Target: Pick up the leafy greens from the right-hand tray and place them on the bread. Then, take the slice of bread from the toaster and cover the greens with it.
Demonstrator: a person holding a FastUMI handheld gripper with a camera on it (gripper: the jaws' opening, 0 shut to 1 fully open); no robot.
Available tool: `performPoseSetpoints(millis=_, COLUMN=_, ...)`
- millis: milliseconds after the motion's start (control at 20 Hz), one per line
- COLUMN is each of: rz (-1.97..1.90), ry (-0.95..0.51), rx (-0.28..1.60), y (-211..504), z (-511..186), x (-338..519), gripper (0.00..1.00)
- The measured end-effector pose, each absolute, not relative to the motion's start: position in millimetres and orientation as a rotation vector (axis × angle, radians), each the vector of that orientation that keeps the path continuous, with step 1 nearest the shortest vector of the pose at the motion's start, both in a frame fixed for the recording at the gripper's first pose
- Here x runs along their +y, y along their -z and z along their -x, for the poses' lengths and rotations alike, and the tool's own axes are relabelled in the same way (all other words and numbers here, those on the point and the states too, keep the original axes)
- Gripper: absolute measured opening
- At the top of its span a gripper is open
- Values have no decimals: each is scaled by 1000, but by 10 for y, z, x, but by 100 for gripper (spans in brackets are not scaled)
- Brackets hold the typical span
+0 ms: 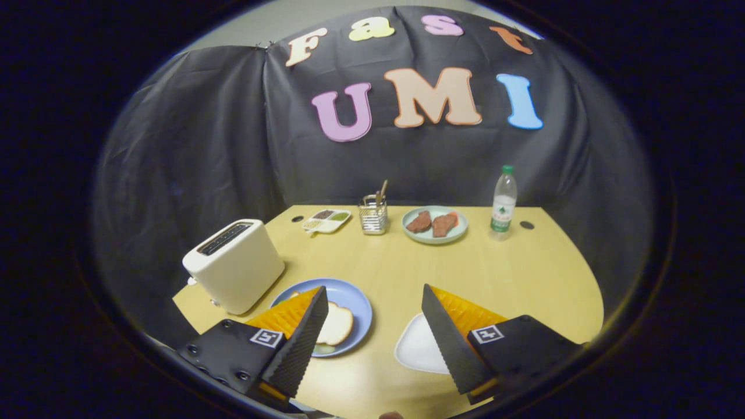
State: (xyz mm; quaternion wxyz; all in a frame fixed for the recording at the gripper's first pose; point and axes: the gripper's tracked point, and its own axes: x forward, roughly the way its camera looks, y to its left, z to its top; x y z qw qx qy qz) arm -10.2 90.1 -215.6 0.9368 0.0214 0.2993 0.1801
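Gripper (pixel 372 317) hovers above near table edge, fingers spread wide, nothing btwn them. Bread (pixel 336 323) on blue plate (pixel 356 298) by left finger; white tray (pixel 419 349) by right finger. Toaster (pixel 236 265) left.

- A black cloth wall (pixel 221 145) hung in loose folds behind and around the far side of the booth.
- Above the cloth showed a strip of pale grey plain wall (pixel 302 17).
- A light yellow wooden table (pixel 524 273) with a rounded near-right edge stood before the cloth.
- Two small dark round holes (pixel 527 224) marked the table's far corners.
- Soft, even light fell across the tabletop.
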Motion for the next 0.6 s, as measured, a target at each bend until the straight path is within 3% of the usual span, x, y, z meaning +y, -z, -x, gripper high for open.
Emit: performPoseSetpoints(millis=600, rz=80, ry=-127, rx=249, y=1112, z=252, x=69, gripper=100)
